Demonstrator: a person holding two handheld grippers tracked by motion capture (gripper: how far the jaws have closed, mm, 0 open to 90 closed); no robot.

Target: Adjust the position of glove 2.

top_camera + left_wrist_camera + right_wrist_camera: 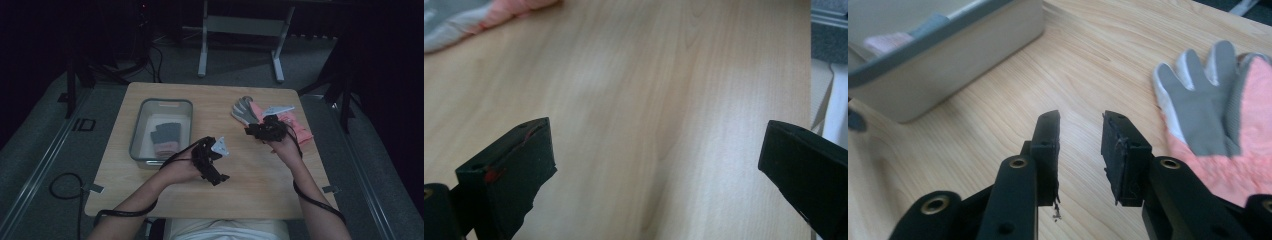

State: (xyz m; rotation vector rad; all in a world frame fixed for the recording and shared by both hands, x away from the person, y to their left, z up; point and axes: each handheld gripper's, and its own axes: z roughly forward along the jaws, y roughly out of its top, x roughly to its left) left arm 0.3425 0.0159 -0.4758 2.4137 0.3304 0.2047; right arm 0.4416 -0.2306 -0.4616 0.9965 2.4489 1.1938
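Observation:
A grey-and-pink work glove (246,112) (1198,115) lies palm up at the far right of the wooden table (250,170), on top of more pink fabric (299,128). My right gripper (251,131) (1080,122) hovers just left of the glove, jaws a little apart over bare wood with nothing between them. My left gripper (222,162) (654,145) is at mid-table, jaws spread wide and empty over bare wood. A corner of the glove pile (484,17) shows at the top left of the left gripper view.
A grey plastic bin (161,102) (948,55) stands at the left of the table with dark and pink gloves (165,137) inside. The table's right edge (811,75) is near the left gripper's jaw. Cables trail from both grippers off the front edge.

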